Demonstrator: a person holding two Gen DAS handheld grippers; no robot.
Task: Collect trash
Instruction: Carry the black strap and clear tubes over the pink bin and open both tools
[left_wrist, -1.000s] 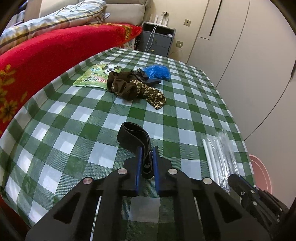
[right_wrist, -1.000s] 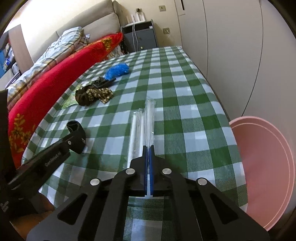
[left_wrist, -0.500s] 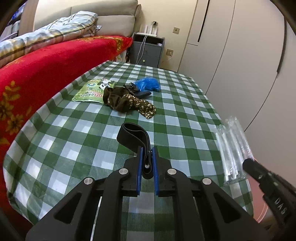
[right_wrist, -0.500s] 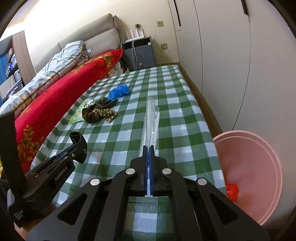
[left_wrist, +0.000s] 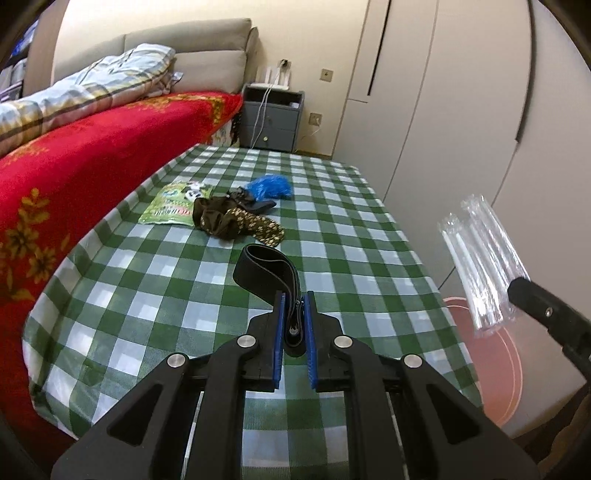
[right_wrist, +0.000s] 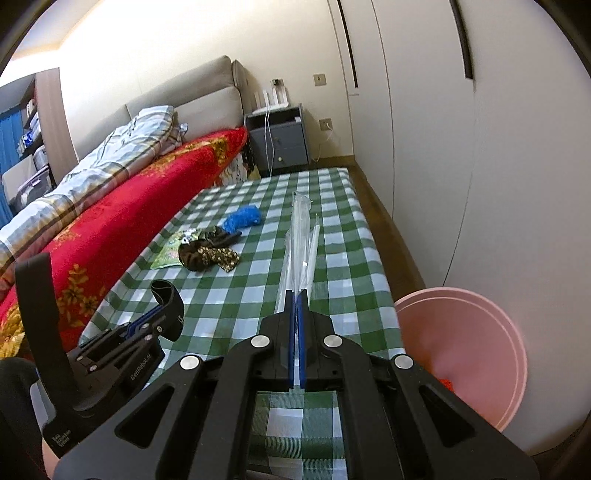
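Right wrist view: right gripper (right_wrist: 297, 295) clenched on the near end of the straw pack (right_wrist: 301, 236), which sticks out stiff and light over the table (right_wrist: 347, 258); the slick film could slip, so pinch the end seam. Left gripper (left_wrist: 293, 321) clamps the band (left_wrist: 264, 267), a soft, limp loop held above the cloth. Bin (right_wrist: 491, 339) sits right of the table.
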